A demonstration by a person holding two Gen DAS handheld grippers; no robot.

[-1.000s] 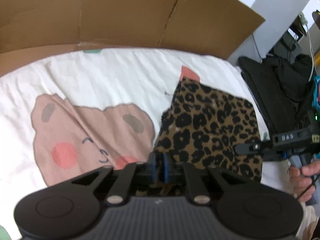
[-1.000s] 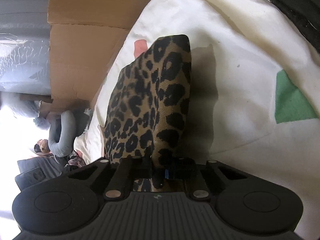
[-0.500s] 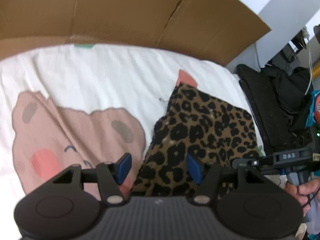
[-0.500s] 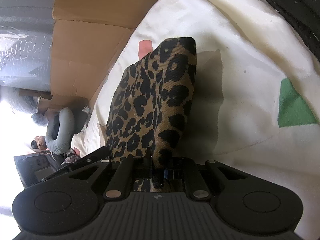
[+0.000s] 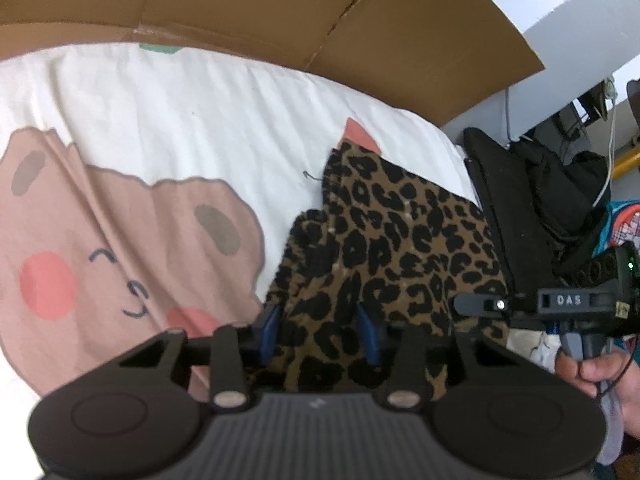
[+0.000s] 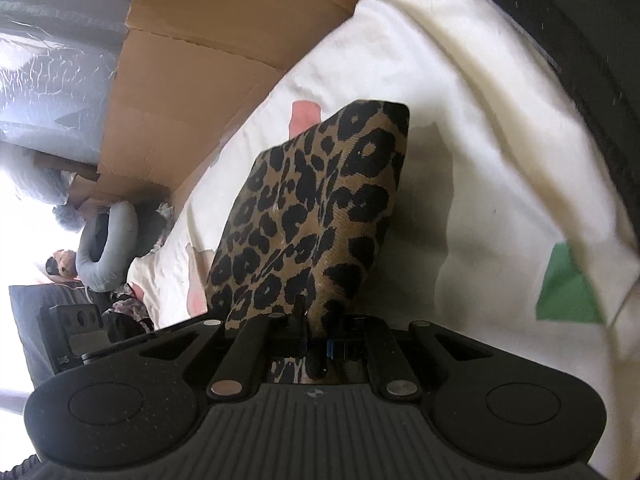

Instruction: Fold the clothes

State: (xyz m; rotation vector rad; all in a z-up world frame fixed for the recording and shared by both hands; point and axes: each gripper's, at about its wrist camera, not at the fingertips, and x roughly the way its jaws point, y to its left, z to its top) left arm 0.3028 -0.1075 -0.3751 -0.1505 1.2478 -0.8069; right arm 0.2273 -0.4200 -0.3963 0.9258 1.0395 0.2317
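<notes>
Leopard-print garment (image 5: 392, 248) lies lengthwise away from both claws, toward the cardboard (image 5: 280, 8).

Garment (image 5: 392, 248) on sheet (image 5: 192, 120), between and ahead of left jaws; cardboard (image 5: 248, 4) behind; bag (image 5: 532, 184) to right.

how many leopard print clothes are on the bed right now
1. The leopard-print garment lies on the white bedsheet, right of the printed bear. The right gripper pinches one edge; the left gripper is closing around another. Nothing shows whether others lie beneath.
</notes>
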